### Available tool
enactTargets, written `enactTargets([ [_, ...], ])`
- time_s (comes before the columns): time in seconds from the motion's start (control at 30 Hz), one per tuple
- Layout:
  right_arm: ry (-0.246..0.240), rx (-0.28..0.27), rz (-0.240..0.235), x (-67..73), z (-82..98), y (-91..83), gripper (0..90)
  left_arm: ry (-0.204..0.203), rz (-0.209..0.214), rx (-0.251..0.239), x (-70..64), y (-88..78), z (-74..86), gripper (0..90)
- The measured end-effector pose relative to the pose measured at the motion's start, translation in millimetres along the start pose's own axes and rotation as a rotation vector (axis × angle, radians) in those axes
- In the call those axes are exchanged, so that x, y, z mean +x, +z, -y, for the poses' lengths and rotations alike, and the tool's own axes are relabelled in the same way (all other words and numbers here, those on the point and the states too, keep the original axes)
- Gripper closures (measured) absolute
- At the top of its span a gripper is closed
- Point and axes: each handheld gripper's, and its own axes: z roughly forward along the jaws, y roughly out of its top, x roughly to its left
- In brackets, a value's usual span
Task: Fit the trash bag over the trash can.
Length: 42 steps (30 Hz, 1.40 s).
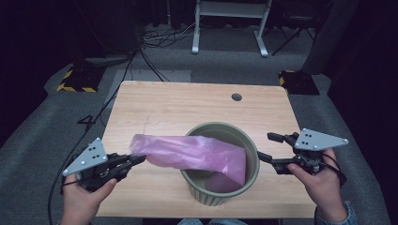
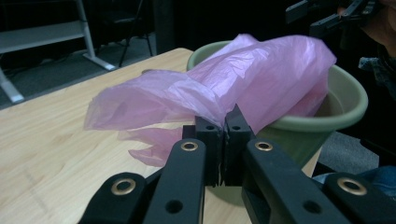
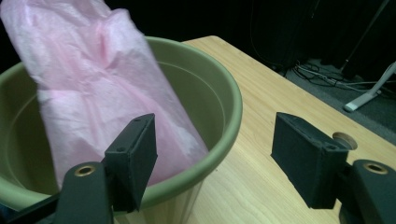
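A pink plastic bag (image 1: pixel 187 152) lies half inside an olive-green ribbed bin (image 1: pixel 253 154) and stretches out over its left rim. My left gripper (image 1: pixel 141 159) is shut on the bag's left end, holding it just above the table. In the left gripper view the jaws (image 2: pixel 224 123) are pressed together on a fold of the bag (image 2: pixel 243 79), with the bin (image 2: pixel 345 112) behind. My right gripper (image 1: pixel 265 146) stands open at the bin's right side. In the right gripper view its jaws (image 3: pixel 215 140) straddle the bin's rim (image 3: pixel 224 88) without touching it, beside the bag (image 3: pixel 93 79).
The light wooden table (image 1: pixel 164 103) has a round cable hole (image 1: pixel 236 97) near its far right. Beyond it are a white frame's legs (image 1: pixel 230 28), loose cables and two yellow-and-black striped bases (image 1: pixel 75 82) on the grey floor.
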Motion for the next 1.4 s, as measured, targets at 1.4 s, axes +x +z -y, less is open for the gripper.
enactTargets([
  [1.4,-0.065,0.039,-0.029,24.3,-0.7,-2.1,30.8,0.124,0.125,0.039,-27.3,78.0,-39.1,86.1],
])
